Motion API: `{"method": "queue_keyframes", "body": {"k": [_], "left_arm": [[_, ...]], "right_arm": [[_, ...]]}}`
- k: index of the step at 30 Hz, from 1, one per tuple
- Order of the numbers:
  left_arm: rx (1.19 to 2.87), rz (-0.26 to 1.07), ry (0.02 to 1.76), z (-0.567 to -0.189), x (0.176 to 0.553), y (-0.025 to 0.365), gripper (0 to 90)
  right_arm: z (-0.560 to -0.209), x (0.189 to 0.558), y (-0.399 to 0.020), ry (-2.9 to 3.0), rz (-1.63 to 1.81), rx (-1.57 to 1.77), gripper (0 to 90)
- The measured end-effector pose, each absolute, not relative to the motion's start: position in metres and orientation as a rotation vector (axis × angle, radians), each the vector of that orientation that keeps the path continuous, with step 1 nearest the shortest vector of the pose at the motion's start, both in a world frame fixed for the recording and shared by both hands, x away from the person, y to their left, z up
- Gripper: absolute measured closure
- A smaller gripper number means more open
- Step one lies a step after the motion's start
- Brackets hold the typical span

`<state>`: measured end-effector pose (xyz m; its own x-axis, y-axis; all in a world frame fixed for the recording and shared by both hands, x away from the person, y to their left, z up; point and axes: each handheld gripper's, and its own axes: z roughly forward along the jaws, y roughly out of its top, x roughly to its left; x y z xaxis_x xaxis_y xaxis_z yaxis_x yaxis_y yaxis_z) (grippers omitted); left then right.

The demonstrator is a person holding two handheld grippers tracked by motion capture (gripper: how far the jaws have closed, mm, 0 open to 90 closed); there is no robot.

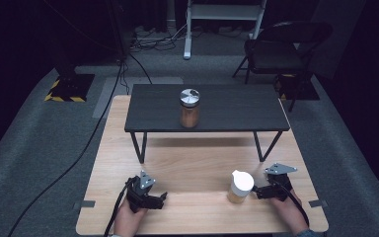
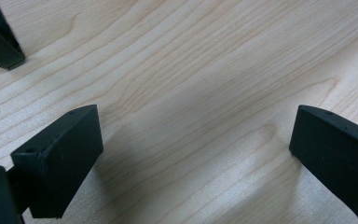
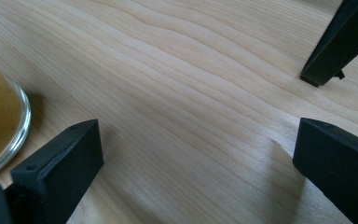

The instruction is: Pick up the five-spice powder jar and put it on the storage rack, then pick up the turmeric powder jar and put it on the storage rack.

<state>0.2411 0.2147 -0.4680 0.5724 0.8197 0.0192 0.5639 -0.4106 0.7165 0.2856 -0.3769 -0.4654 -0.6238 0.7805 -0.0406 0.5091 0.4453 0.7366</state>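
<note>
At the lower left of the high view the left claw point(image 1: 162, 199) rested on the wooden surface point(image 1: 192, 163), jaws wide with nothing between them. Right of centre stood the white-lidded jar point(image 1: 240, 187), upright, its glass wall holding tan contents. Just beside it at the lower right, the right claw point(image 1: 254, 192) pointed toward it, jaws spread and empty, not touching. The jar was likely rigid, smooth, breakable and fairly weighty; gripping the glass body below the lid seemed safest.
</note>
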Motion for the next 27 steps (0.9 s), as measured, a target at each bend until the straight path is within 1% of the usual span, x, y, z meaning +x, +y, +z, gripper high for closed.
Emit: {"method": "queue_keyframes", "body": {"k": [23, 27], "left_arm": [[2.130, 0.488, 1.101, -0.4679, 0.2415, 0.2144, 1.8], [2.130, 0.488, 1.101, -0.4678, 0.2415, 0.2144, 1.8]], "right_arm": [[-0.4653, 0.2863, -0.3767, 2.329, 0.996, 1.091, 1.0], [-0.4656, 0.2858, -0.3774, 2.320, 1.001, 1.098, 2.8]]}}
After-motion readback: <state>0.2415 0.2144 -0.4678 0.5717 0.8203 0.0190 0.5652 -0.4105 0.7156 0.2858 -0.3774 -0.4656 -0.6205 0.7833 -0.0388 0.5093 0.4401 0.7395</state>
